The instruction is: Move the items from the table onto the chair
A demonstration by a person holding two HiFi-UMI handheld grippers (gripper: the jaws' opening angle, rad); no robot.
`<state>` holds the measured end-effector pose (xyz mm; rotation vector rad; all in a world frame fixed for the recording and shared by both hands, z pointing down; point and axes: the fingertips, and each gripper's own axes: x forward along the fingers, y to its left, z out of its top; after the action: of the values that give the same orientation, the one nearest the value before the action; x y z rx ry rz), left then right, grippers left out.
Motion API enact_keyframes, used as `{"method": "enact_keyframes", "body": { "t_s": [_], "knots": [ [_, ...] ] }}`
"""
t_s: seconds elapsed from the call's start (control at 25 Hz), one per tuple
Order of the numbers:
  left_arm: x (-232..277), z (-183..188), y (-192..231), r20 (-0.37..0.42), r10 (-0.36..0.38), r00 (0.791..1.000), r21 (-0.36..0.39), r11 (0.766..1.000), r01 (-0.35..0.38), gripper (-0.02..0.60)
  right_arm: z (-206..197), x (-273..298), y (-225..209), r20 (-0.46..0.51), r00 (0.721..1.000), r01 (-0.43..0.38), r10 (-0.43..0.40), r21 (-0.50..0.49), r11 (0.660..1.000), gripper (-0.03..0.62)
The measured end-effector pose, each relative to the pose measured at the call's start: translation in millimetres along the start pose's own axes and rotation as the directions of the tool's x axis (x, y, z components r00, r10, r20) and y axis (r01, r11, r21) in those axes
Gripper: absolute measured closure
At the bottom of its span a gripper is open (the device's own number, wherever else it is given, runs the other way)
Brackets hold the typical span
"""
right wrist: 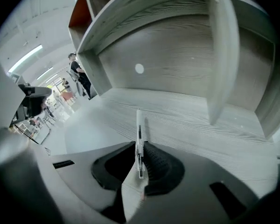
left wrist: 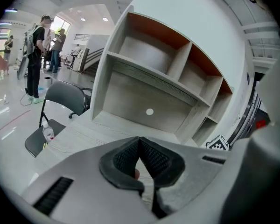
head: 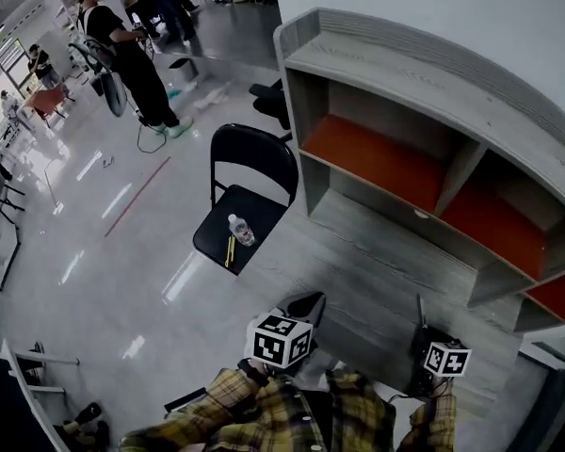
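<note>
Right tongs (right wrist: 141, 146) sit closest, and they pinch a thin white pen (right wrist: 139, 125) with dark marks. The pen runs along the pads and pokes out past the tips. Held tight like that, it should not slip on the way.

Left tongs (left wrist: 140, 141) are pressed together, and I see nothing to carry in them. I think they are just waiting.

Both tongs are over the gray wood table (head: 377, 252), in front of the big shelf (head: 405, 83) with orange floors. Past the table's end stands the black chair (head: 254, 153). A water bottle (head: 240, 230) and a yellow stick (head: 230, 251), maybe a pencil, already lie on its seat.

The pen is not there yet. I think it goes to the chair next, and the seat has room for it.
</note>
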<state>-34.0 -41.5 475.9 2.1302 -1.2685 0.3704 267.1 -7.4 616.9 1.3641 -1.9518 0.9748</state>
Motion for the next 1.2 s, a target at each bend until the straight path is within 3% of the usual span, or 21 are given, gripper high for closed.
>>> {"method": "enact_keyframes", "body": {
  "t_s": [0.36, 0.68, 0.96, 1.2],
  "knots": [
    [-65.5, 27.3, 189.0, 0.003, 0.081, 0.997, -0.026, 0.996, -0.081, 0.577, 84.2, 94.8, 225.6, -0.001, 0.992, -0.129, 0.13, -0.105, 0.986, 0.531],
    [-114.8, 27.1, 345.5, 0.012, 0.165, 0.986, -0.064, 0.984, -0.164, 0.577, 135.4, 183.4, 427.1, -0.007, 0.959, -0.28, 0.285, -0.209, 0.937, 0.531],
    [-153.6, -2.4, 434.1, -0.009, 0.252, 0.968, -0.161, 0.955, -0.25, 0.577, 147.6, 241.8, 553.0, -0.035, 0.922, -0.386, 0.386, -0.187, 0.904, 0.531],
    [-160.9, -30.0, 487.5, -0.028, 0.314, 0.949, -0.242, 0.919, -0.311, 0.577, 135.1, 307.2, 623.8, -0.097, 0.9, -0.436, 0.425, -0.194, 0.879, 0.53]
  ]
}}
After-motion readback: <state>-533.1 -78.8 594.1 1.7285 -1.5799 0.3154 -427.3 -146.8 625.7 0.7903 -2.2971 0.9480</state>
